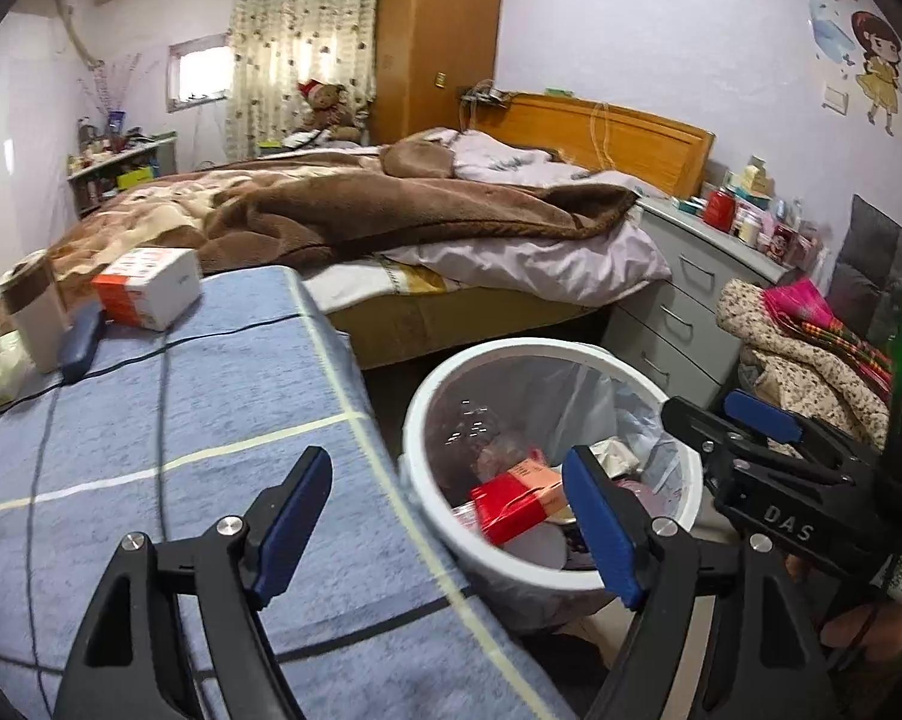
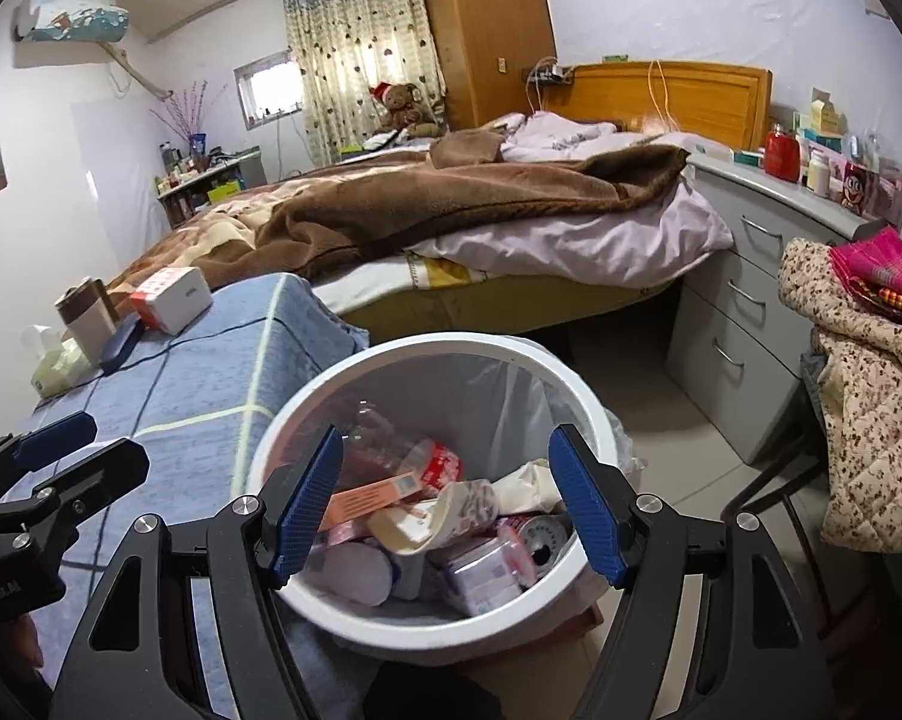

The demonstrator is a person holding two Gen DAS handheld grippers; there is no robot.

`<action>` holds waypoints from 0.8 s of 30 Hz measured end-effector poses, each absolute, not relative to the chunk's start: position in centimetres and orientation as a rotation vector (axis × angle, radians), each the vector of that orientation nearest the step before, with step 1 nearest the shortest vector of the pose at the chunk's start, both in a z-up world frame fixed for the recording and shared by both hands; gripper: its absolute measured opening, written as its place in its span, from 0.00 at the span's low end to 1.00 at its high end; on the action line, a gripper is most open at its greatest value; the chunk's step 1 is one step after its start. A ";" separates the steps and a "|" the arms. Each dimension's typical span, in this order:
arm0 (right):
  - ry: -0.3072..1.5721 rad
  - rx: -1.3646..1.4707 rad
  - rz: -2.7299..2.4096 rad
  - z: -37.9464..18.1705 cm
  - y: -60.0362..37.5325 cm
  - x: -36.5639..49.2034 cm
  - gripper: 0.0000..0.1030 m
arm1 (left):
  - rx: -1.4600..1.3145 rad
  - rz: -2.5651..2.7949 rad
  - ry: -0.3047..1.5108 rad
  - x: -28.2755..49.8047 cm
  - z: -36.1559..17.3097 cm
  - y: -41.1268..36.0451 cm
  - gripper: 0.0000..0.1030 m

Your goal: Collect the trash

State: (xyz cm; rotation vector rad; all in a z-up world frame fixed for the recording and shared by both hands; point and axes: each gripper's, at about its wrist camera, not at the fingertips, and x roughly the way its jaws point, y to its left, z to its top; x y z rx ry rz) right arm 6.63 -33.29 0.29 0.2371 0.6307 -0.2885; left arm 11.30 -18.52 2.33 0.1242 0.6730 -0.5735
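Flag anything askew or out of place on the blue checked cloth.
The orange-and-white box lies tipped on its side near the cloth's far end. Beside it, the beige cup stands upright. No spill shows.

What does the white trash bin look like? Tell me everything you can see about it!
The white trash bin is round and looks like smooth plastic, with a thick rolled rim. A thin clear bag lines the inside and folds over the rim. It stands upright on the floor, right beside the blue checked cloth, in front of the bed. It is quite full: a pink box, crumpled wrappers, tubs and packets are piled inside. The open right gripper hovers over it, holding nothing.
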 end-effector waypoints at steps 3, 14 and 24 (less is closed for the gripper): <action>0.611 0.214 -0.278 0.5 -32.1 6.1 0.71 | 0.108 -0.519 0.665 10.5 2.4 -17.0 0.78; 0.553 0.165 -0.221 0.8 -27.6 3.8 0.71 | 0.126 -0.327 0.585 6.6 2.3 -12.0 0.79; 0.492 0.159 -0.187 0.9 -25.4 1.9 0.71 | 0.108 -0.252 0.537 3.1 2.0 -9.0 0.79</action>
